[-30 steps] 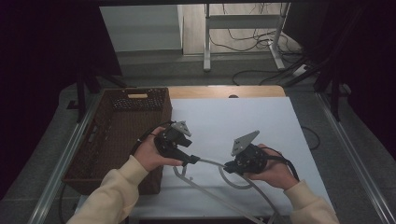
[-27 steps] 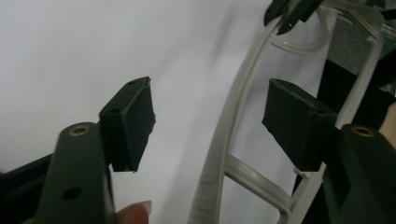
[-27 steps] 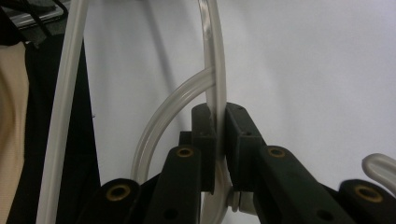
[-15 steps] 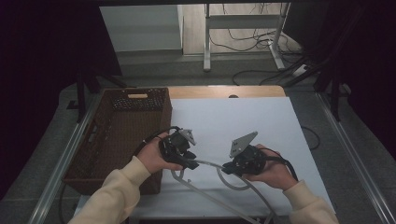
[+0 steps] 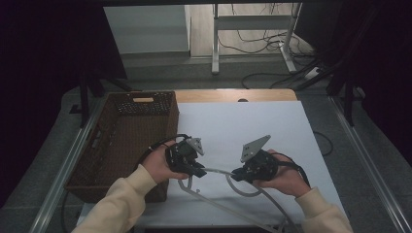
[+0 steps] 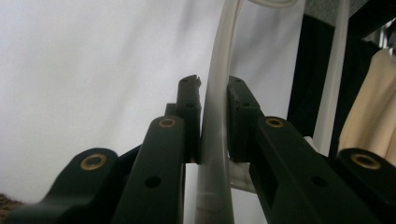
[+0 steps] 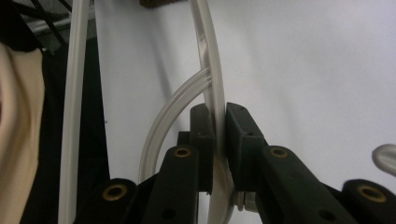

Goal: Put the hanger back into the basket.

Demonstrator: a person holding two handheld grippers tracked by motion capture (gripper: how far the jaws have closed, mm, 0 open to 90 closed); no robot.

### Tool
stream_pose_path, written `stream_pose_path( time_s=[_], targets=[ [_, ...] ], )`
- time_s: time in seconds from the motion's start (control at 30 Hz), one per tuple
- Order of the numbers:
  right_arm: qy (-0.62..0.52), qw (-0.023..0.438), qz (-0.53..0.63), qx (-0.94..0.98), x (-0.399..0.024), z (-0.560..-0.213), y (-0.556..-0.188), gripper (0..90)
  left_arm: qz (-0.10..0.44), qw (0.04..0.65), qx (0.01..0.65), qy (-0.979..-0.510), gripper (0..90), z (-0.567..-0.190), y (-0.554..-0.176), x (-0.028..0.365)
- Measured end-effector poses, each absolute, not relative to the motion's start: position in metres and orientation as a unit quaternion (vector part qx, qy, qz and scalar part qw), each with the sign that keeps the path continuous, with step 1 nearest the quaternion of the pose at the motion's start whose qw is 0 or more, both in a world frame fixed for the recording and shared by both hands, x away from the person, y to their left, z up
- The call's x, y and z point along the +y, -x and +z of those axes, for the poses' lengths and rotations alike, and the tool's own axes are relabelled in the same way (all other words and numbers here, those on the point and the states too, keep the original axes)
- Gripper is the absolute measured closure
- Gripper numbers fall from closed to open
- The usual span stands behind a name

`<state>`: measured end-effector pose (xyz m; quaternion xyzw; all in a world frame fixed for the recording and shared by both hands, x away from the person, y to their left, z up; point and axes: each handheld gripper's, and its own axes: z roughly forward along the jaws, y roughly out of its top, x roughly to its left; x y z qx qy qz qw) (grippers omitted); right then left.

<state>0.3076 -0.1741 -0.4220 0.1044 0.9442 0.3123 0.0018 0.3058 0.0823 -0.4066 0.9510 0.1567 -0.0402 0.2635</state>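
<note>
A length of clear flexible tubing point(image 5: 214, 172) lies on the white table cover point(image 5: 272, 126), near the front edge, looping between the two grippers and trailing off toward the person. The left gripper point(image 5: 198, 170) is clamped on one stretch of it; its jaws have just been closing, and in the left gripper view the tubing point(image 6: 215, 116) is seen pinched between the pads. The right gripper point(image 5: 236, 174) is likewise clenched on the tubing point(image 7: 212, 93), which runs up between its jaws with a second loop curving off beside it.

The tubing is judged light and soft — it bends in easy curves and is likely to spring back toward its coiled shape when let go. Its smooth, glossy wall is probably slippery, so a firm squeeze across the round section is called for, though too hard a pinch could flatten or kink it. The best hold is taken on a straight stretch, with the two grips kept apart so the slack between them can be guided — perhaps toward the brown wicker basket point(image 5: 126, 141) that stands at the left of the cover.
</note>
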Motion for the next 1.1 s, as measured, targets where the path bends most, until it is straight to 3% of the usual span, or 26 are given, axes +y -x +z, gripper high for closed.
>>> stream_pose_path(
  time_s=[0.1,0.27,0.37,0.7,1.1],
  targets=[
    [-0.121,-0.003,0.333,0.935,-0.178,-0.419,-0.31,74.0,-0.035,0.274,0.159,-0.948,79.4,-0.405,-0.304,0.085],
    [-0.168,0.026,0.388,0.906,-0.19,-0.407,-0.313,46.5,-0.018,0.291,0.183,-0.939,80.7,-0.4,-0.304,0.093],
    [-0.192,0.06,0.414,0.888,-0.202,-0.395,-0.314,34.9,-0.01,0.296,0.188,-0.936,80.7,-0.398,-0.303,0.098],
    [-0.244,0.101,0.491,0.83,-0.253,-0.367,-0.309,27.1,0.012,0.334,0.228,-0.914,80.7,-0.387,-0.301,0.122],
    [-0.309,0.117,0.486,0.809,-0.304,-0.397,-0.304,21.0,0.044,0.379,0.272,-0.883,80.8,-0.366,-0.296,0.157]
  ],
)
